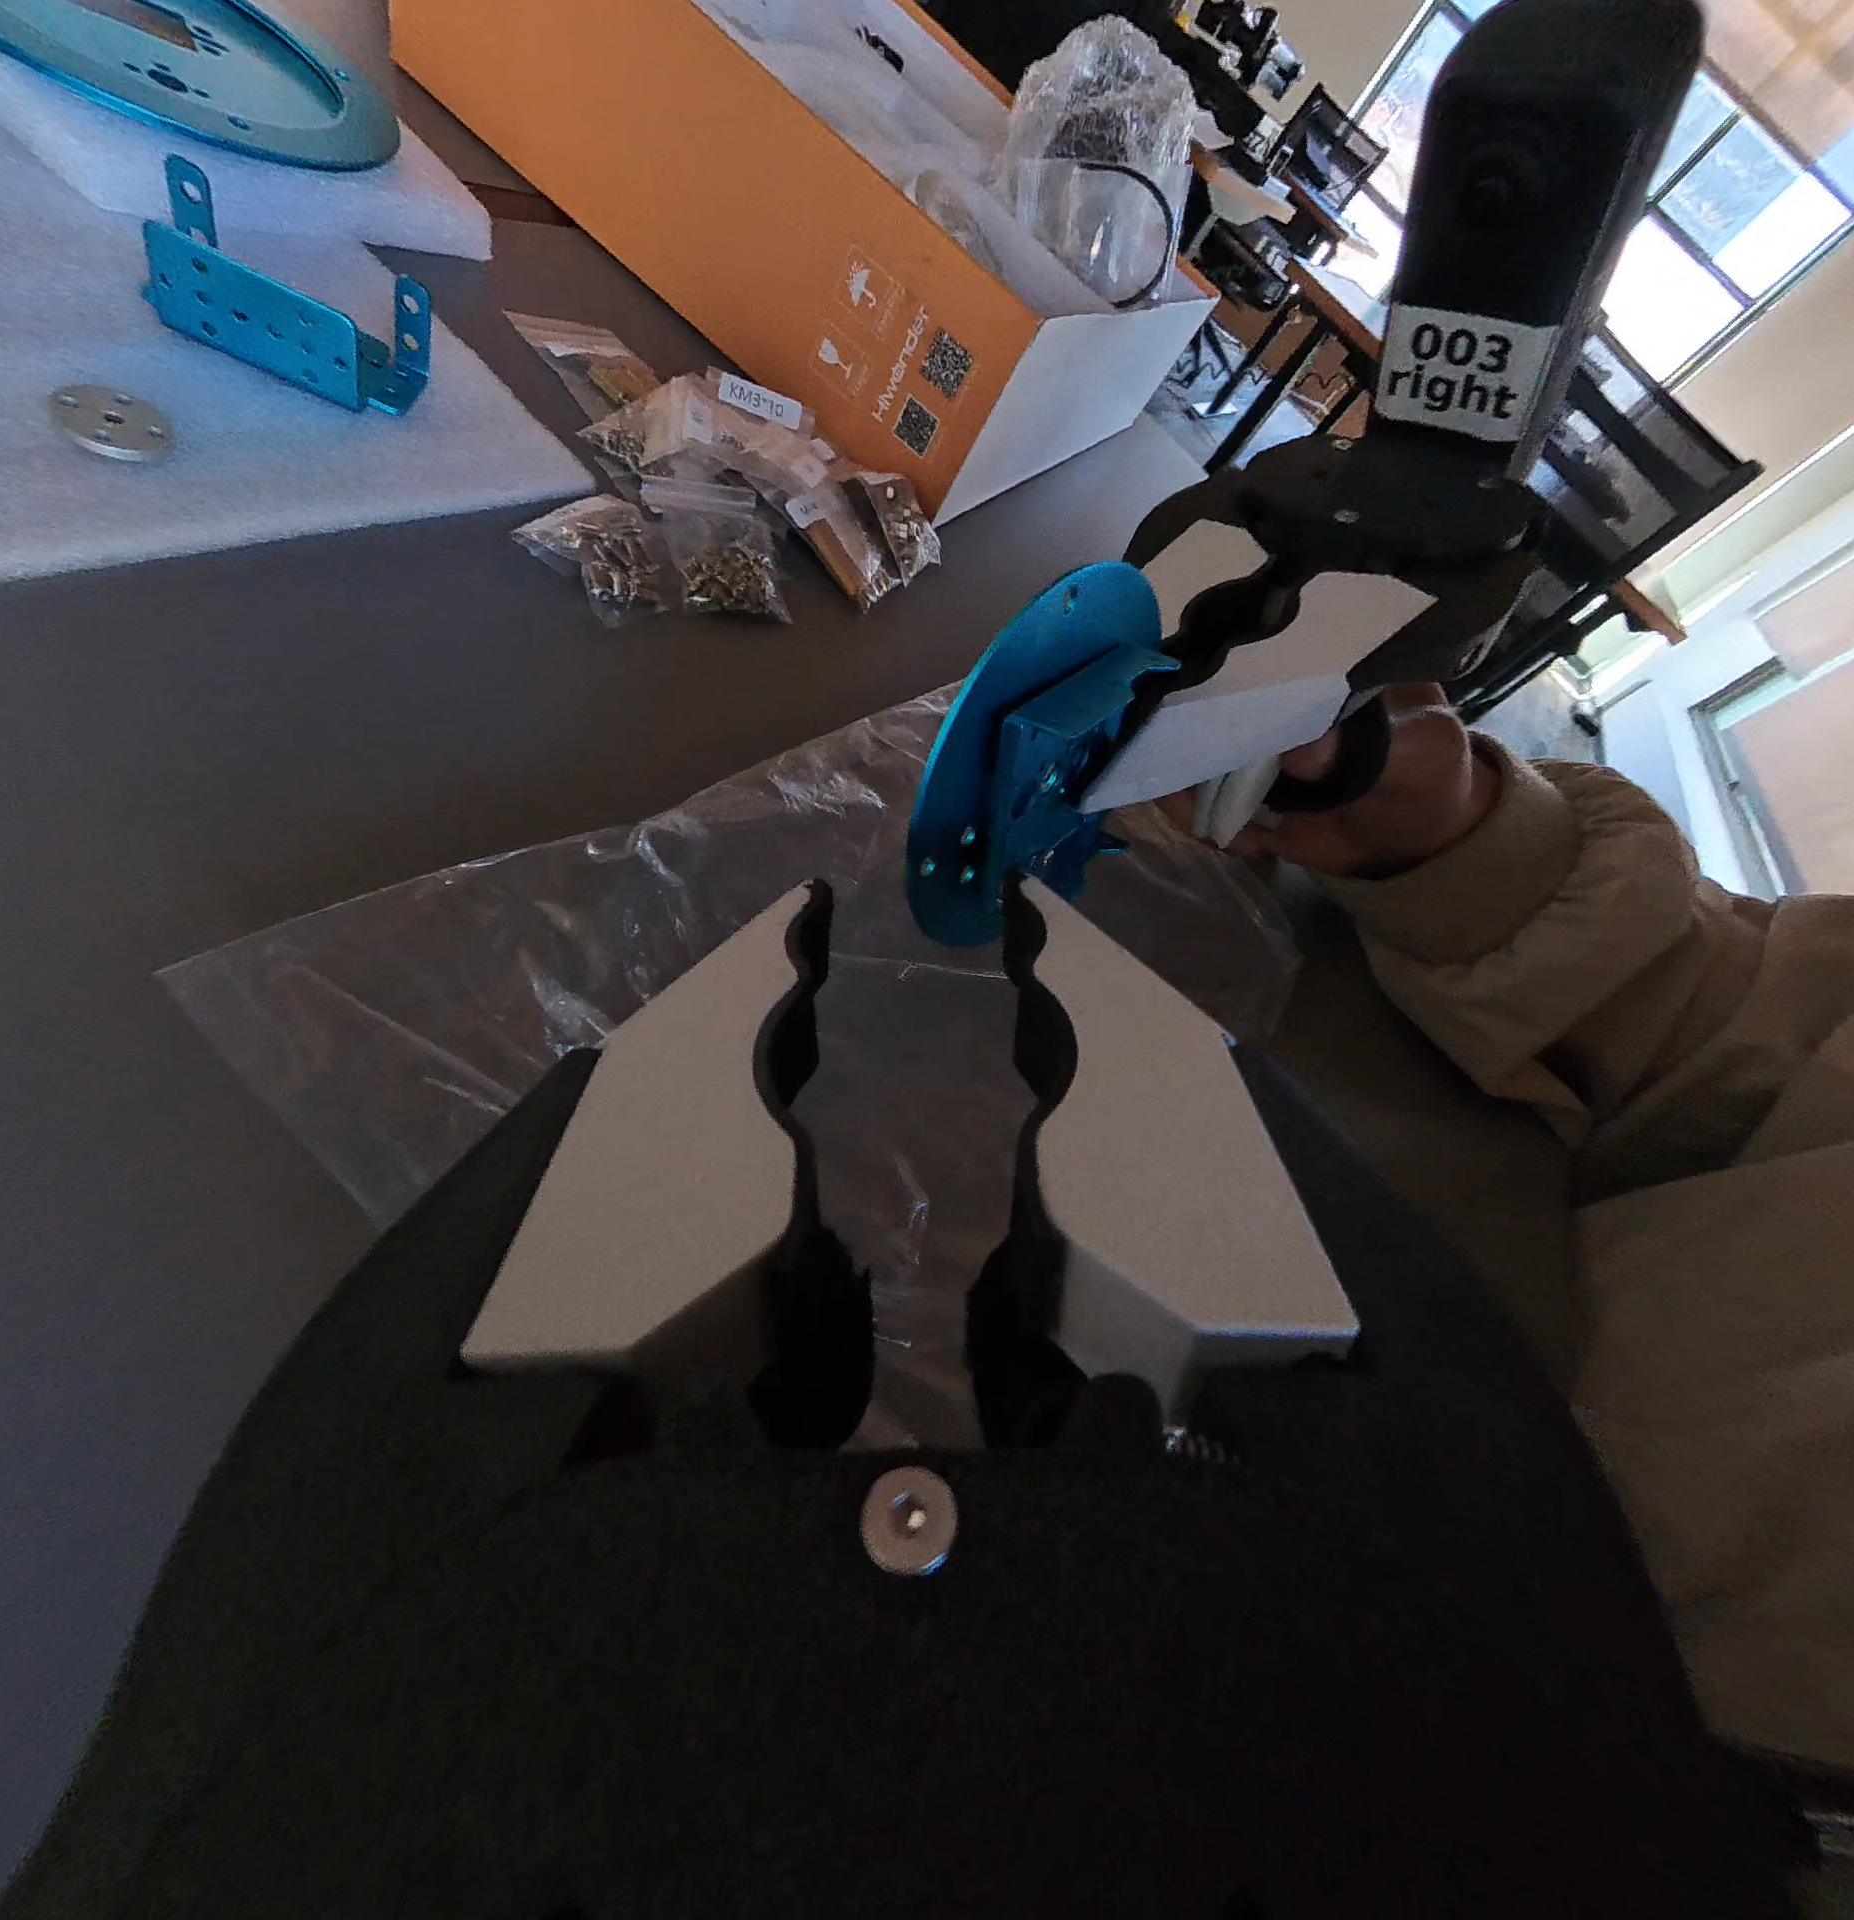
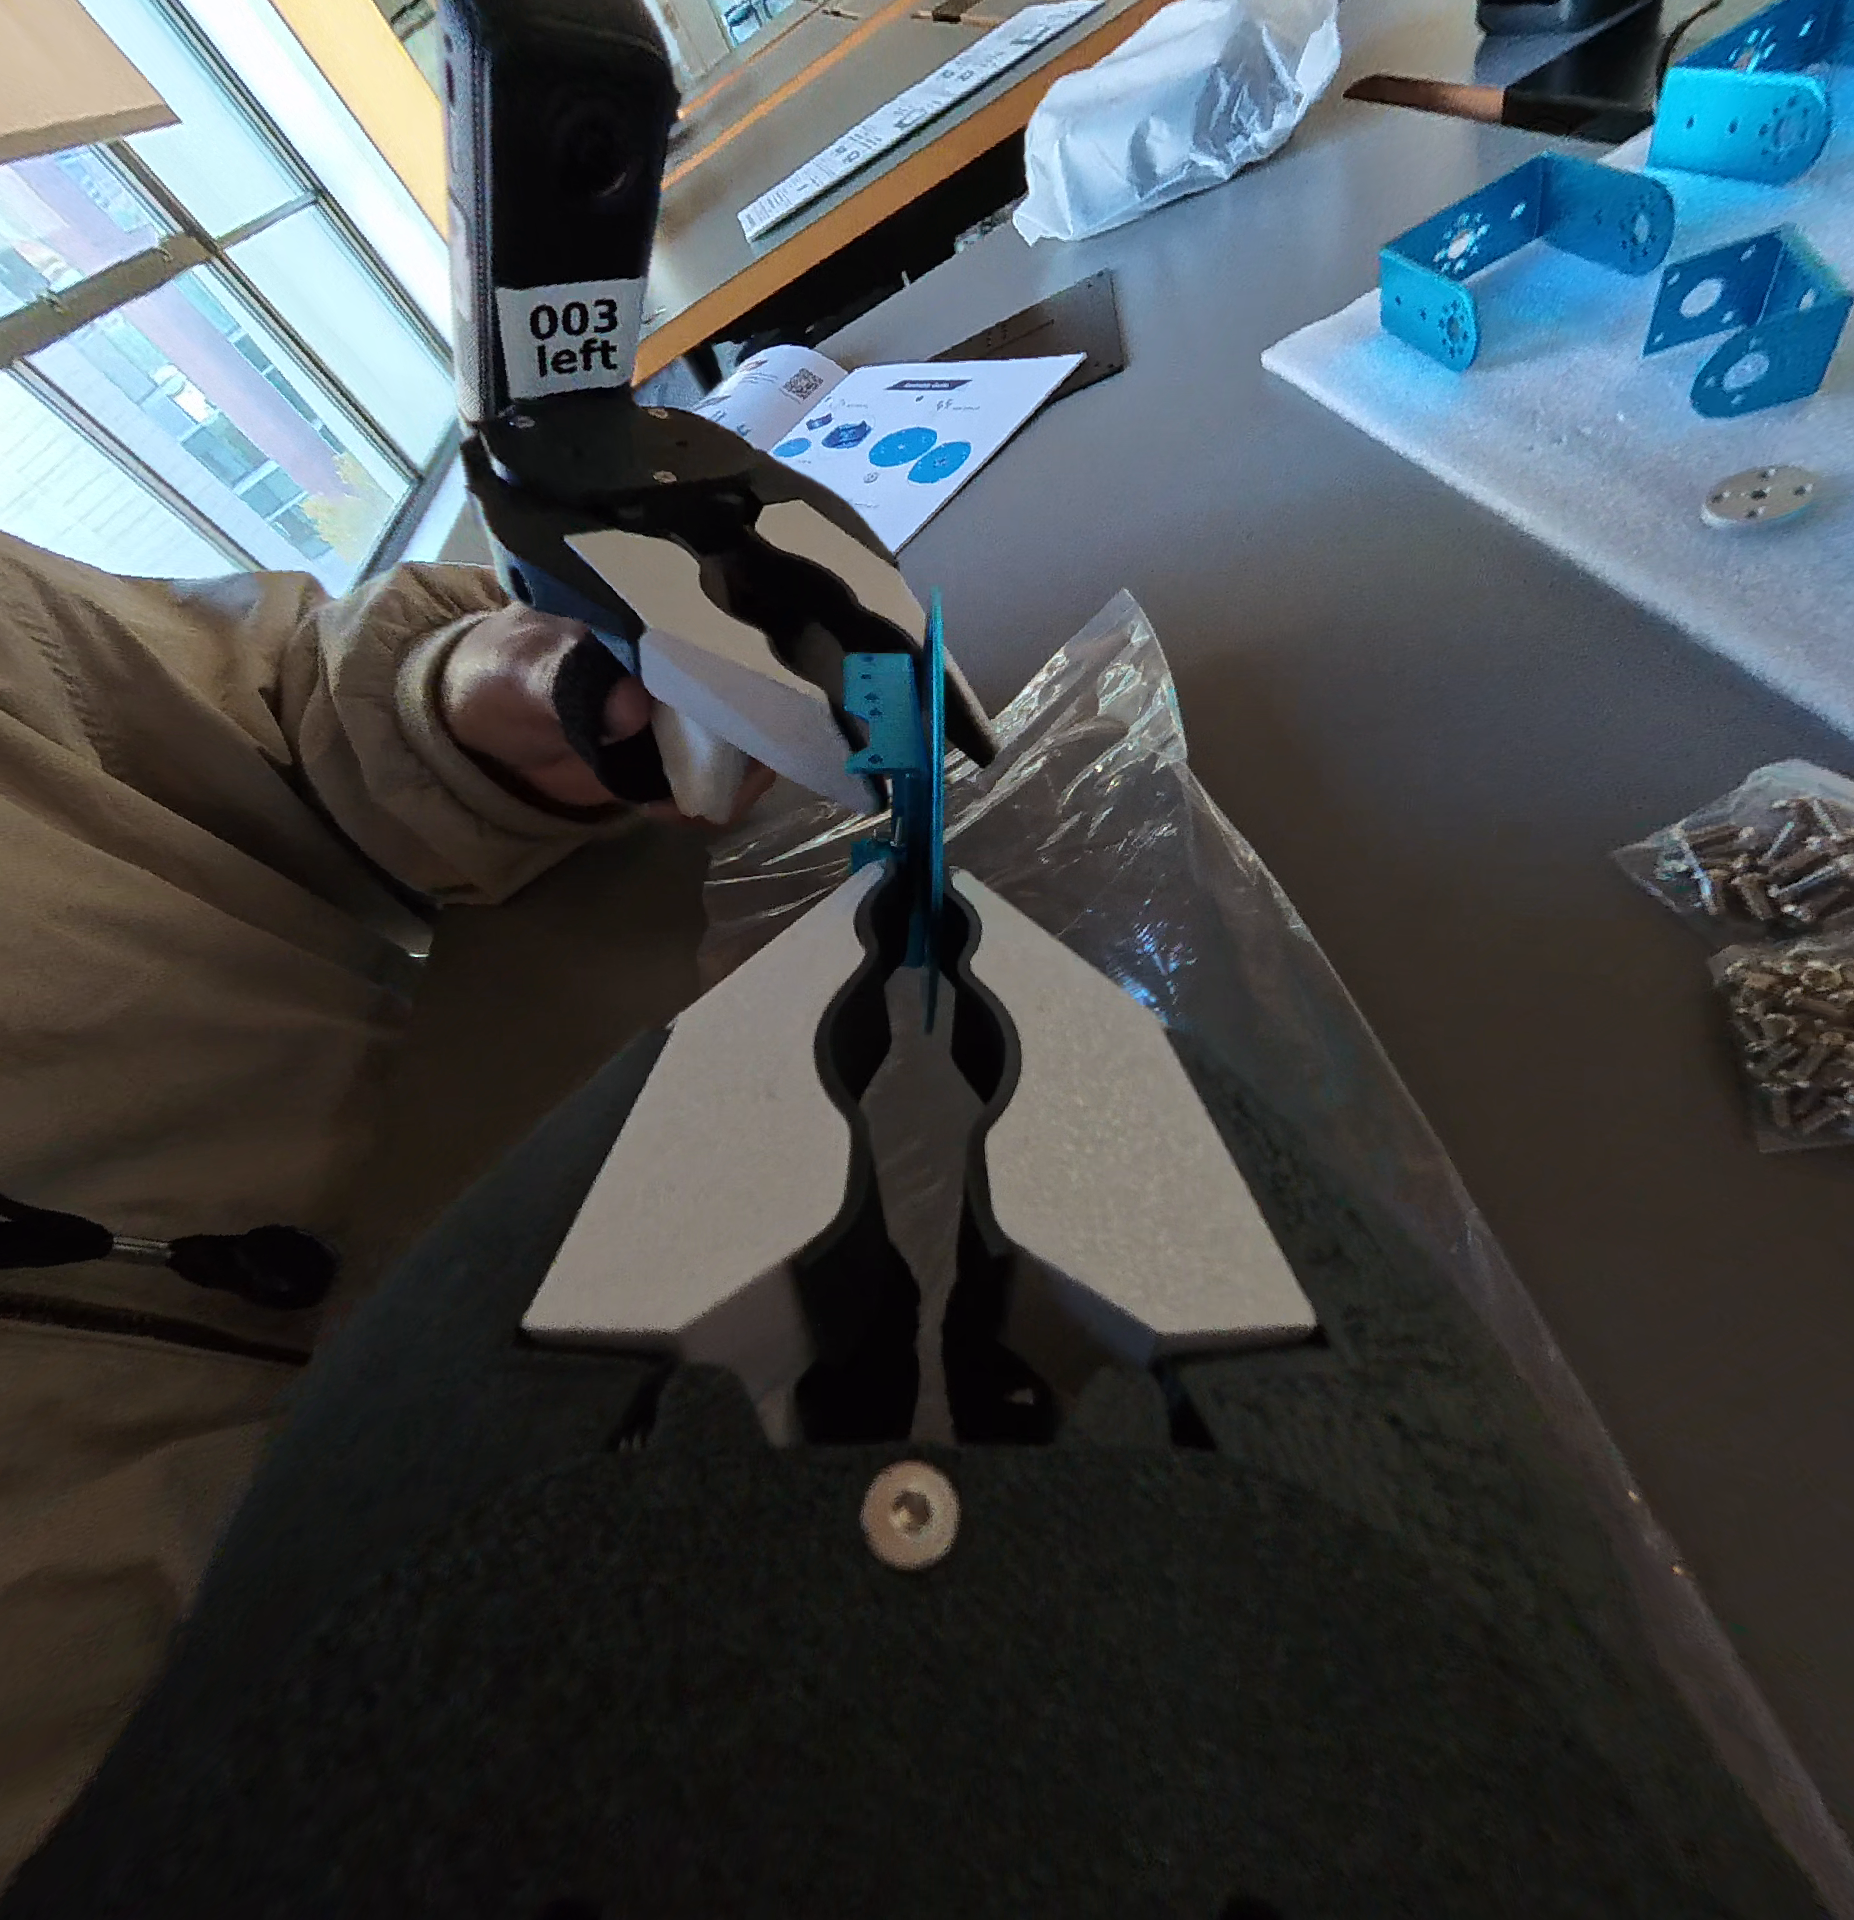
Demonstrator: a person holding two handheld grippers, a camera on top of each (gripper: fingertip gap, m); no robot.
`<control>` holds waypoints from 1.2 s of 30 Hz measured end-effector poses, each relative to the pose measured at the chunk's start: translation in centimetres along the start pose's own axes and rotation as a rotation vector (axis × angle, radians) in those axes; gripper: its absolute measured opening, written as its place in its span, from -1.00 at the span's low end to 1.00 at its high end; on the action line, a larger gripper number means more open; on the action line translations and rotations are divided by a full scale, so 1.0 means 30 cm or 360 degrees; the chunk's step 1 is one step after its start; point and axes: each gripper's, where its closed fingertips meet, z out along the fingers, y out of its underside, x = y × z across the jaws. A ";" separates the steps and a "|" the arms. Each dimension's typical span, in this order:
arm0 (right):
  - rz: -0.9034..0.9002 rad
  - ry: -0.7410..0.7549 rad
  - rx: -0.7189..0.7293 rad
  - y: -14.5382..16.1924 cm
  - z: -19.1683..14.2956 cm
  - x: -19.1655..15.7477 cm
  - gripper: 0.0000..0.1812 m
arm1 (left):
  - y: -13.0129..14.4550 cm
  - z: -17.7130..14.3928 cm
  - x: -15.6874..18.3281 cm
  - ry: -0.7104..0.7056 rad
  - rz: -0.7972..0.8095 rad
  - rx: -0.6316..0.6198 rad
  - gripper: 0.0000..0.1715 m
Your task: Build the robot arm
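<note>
My right gripper clamps the blue round metal disc with its bracket edge-on above a clear plastic bag. My left gripper stands partly open, one fingertip touching the disc rim; whether it grips, I cannot tell.

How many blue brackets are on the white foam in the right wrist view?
3 on the foam, upper right: top bracket at the frame edge, U bracket left of it, lower bracket beneath. More may lie beyond the frame.
</note>
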 end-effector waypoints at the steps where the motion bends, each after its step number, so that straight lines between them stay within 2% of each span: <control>1: -0.0031 0.0021 0.0000 -0.002 0.000 0.000 -0.96 | -0.001 0.002 -0.001 -0.0020 0.0020 0.0003 -0.63; 8: -0.0056 0.0100 -0.0007 -0.001 0.002 0.018 -0.96 | 0.010 0.012 -0.002 -0.0182 0.0211 -0.0029 -0.60; 17: -0.0158 0.0152 -0.0019 -0.004 0.003 0.011 -0.96 | 0.010 0.022 -0.006 -0.0146 0.0097 -0.0010 -0.58; 22: -0.0258 0.0269 -0.0099 0.016 0.015 0.025 -0.96 | 0.035 0.025 -0.042 -0.0278 0.0105 -0.0067 -0.58; 28: -0.0196 0.0263 -0.0076 0.010 0.004 0.035 -0.96 | -0.002 -0.004 -0.043 -0.0296 0.0117 0.0021 -0.57; 33: -0.0185 0.0239 -0.0083 0.015 0.020 0.020 -0.96 | 0.015 0.038 -0.013 -0.0257 0.0105 -0.0025 -0.49; 36: -0.0207 0.0251 -0.0081 0.010 0.024 0.010 -0.96 | 0.020 0.045 -0.026 -0.0309 0.0096 -0.0023 -0.47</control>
